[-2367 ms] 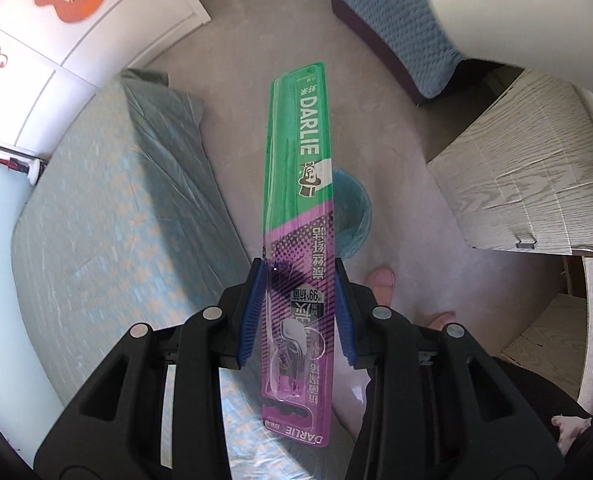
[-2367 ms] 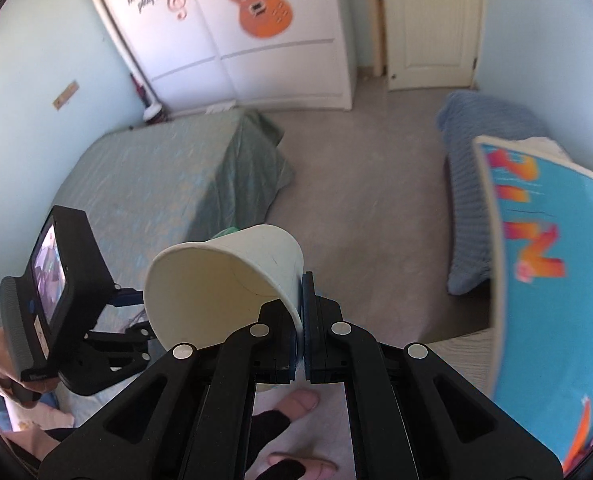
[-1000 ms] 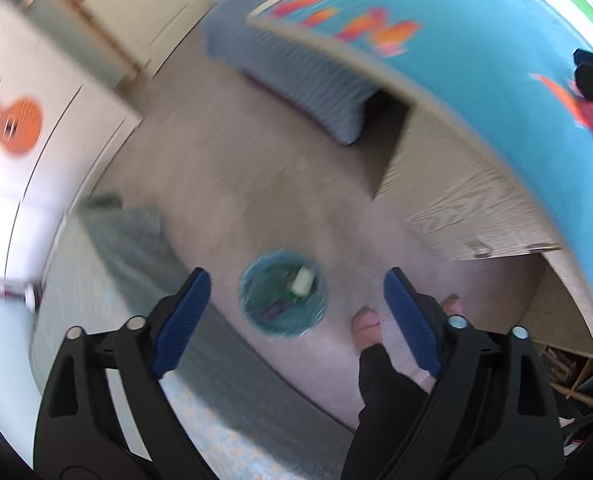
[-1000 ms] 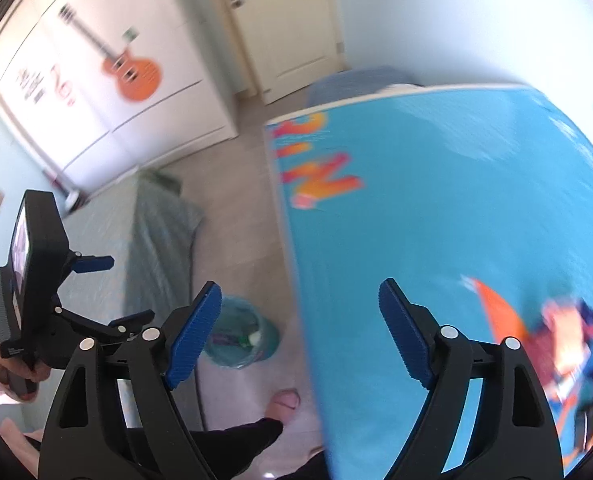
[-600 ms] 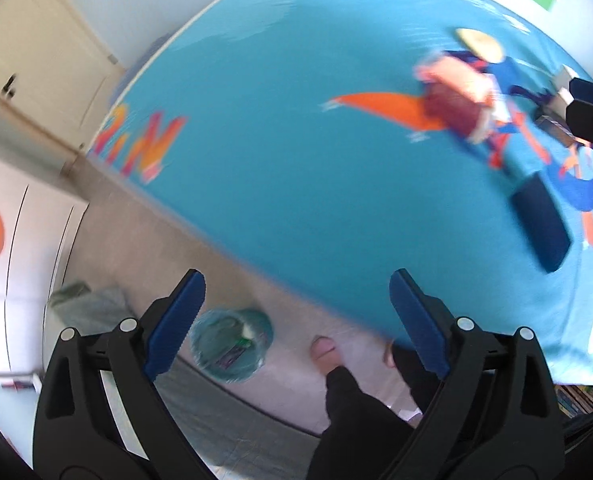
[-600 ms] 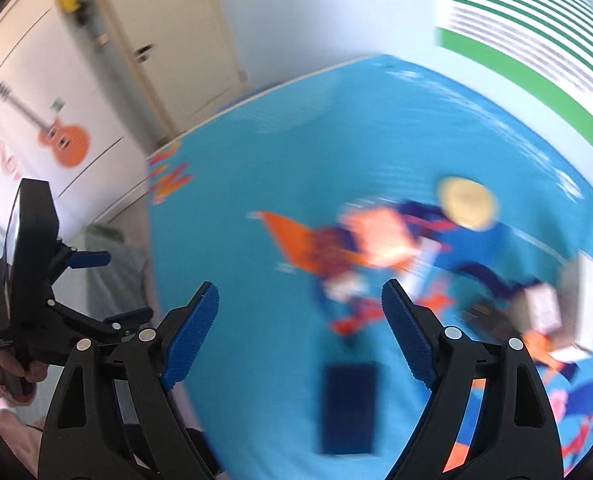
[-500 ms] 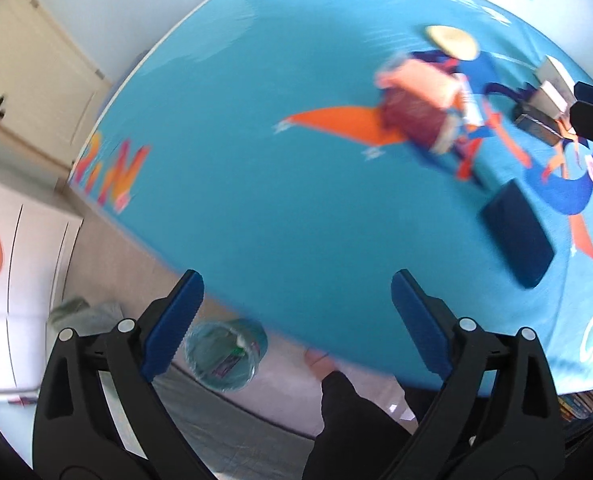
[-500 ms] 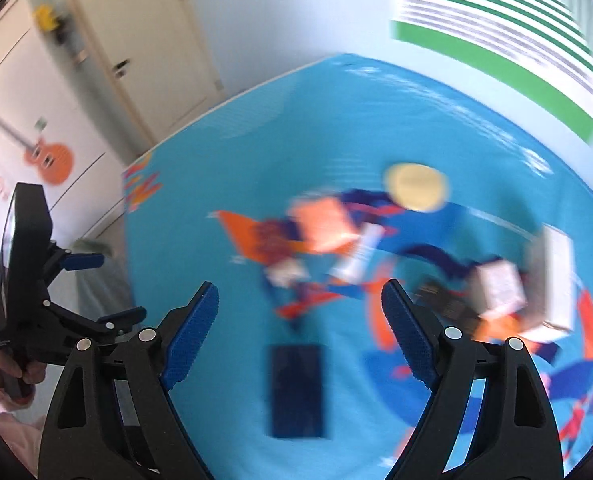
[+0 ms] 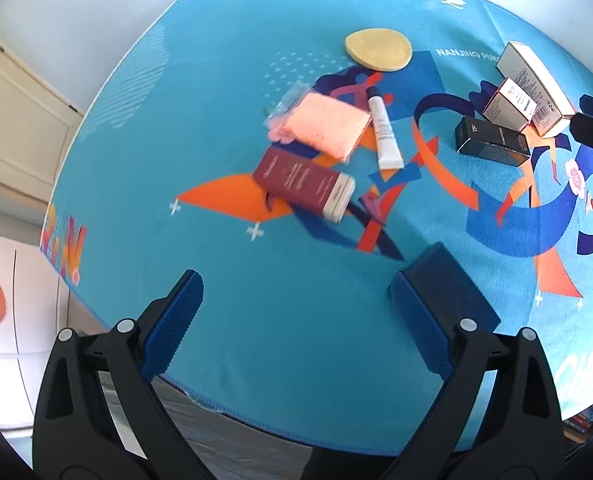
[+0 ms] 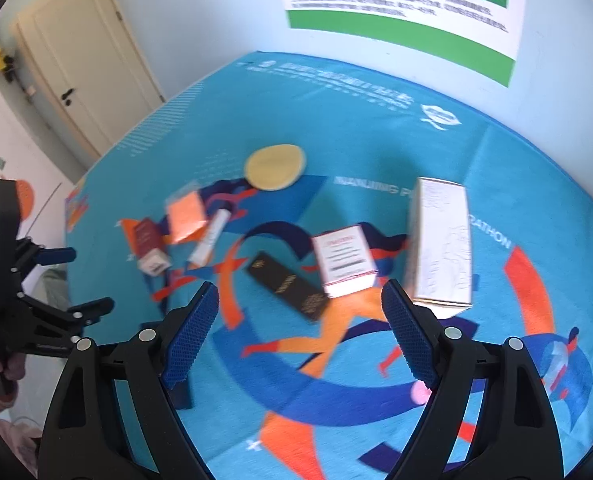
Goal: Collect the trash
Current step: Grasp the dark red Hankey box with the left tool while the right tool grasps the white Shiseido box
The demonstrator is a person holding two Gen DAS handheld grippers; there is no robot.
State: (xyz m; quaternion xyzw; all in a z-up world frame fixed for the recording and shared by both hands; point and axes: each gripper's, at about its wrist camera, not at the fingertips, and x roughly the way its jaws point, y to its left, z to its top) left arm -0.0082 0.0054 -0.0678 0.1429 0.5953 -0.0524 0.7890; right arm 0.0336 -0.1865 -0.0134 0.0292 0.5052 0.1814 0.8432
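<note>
- Trash items lie spread on the table [image 9: 224, 304], all apart from both grippers: dark red box [image 9: 304, 185], pink packet [image 9: 324, 126] w/ one edge over that box, white tube [image 9: 383, 132] just beside the packet, round yellow pad [image 9: 377, 50] farther back.
- Box group to the R side: black box [image 10: 286, 286], red-edged white box [image 10: 344, 266] touching or nearly touching it, tall white box [image 10: 440, 246] beside those.
- No bin visible in either view.
- Left gripper [image 9: 296, 312]: jaws wide open, empty, above the near table edge; dark red box is nearest ahead.
- Right gripper [image 10: 300, 332]: jaws wide open, empty, above the table; black box sits in line between the jaws, farther forward.
- Step in hand (judgement): approach for next pick; nothing grasped yet.
- Next move calls for: lower L gripper, align jaws across the dark red box's narrow width, close. Same for R gripper on the black box; keep clear of the adjoining red-edged box.
</note>
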